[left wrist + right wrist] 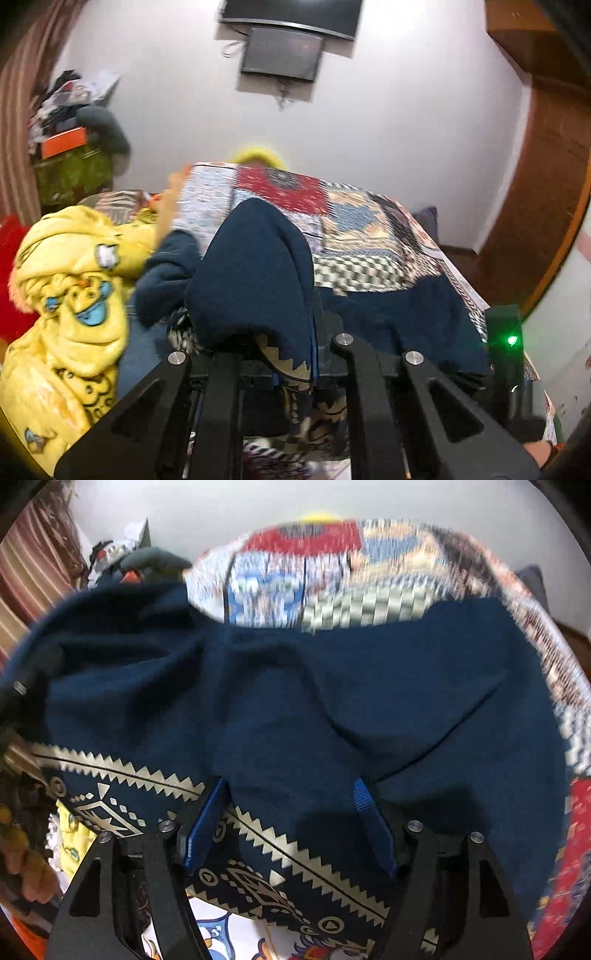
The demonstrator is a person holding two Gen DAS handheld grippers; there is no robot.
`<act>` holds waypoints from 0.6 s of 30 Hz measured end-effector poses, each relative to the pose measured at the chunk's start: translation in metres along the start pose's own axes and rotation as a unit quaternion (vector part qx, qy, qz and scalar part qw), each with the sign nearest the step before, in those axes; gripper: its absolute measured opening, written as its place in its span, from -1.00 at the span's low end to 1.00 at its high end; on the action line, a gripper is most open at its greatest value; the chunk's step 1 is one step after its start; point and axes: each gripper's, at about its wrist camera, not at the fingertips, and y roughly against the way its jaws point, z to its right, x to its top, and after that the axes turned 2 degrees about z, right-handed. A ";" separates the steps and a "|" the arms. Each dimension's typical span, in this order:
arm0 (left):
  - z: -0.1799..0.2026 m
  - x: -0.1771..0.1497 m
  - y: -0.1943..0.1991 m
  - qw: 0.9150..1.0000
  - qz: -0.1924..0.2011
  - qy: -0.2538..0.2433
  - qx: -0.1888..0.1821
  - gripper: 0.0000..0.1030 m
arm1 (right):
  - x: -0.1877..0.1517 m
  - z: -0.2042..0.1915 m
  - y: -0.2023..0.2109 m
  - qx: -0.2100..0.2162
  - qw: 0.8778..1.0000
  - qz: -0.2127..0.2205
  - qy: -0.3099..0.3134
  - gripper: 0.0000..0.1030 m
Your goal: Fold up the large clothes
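Touching one garment [369,686] — left tongs [291,354], right tongs [291,788]

1. The left gripper [295,354] has its fingertips buried under a raised fold of the navy garment [255,273]; whether they pinch it cannot be told.
2. The yellow blanket [70,302] at lower left of the left wrist view is smeared and cut off by the frame edge.
3. The patchwork bedspread [332,565] across the top of the right wrist view is streaked with blur, its patterns unreadable.
4. A hand [26,864] at the lower left edge of that view is half cropped.
5. The clutter pile [70,107] at upper left is too small to identify.
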 end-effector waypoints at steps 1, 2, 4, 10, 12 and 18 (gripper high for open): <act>0.010 0.003 -0.004 1.000 -0.001 -0.011 -0.004 -0.80 | -0.001 0.001 0.003 0.005 1.000 0.001 0.002 0.31; 0.018 0.004 -0.004 1.000 0.000 -0.018 -0.009 -0.80 | -0.001 0.004 0.008 0.012 1.000 -0.001 -0.001 0.31; 0.040 0.010 -0.007 0.999 -0.001 -0.025 -0.029 -0.80 | -0.003 0.016 0.026 0.019 1.000 0.009 -0.023 0.31; 0.132 0.005 -0.013 0.990 -0.013 -0.087 -0.115 -0.80 | -0.027 0.084 0.099 -0.033 0.994 0.068 -0.081 0.31; 0.166 -0.009 -0.018 0.980 -0.036 -0.129 -0.146 -0.80 | -0.036 0.106 0.116 -0.056 0.991 0.074 -0.098 0.31; 0.232 -0.085 -0.050 0.915 -0.188 -0.268 -0.235 -0.80 | -0.070 0.169 0.154 -0.092 0.977 0.084 -0.172 0.31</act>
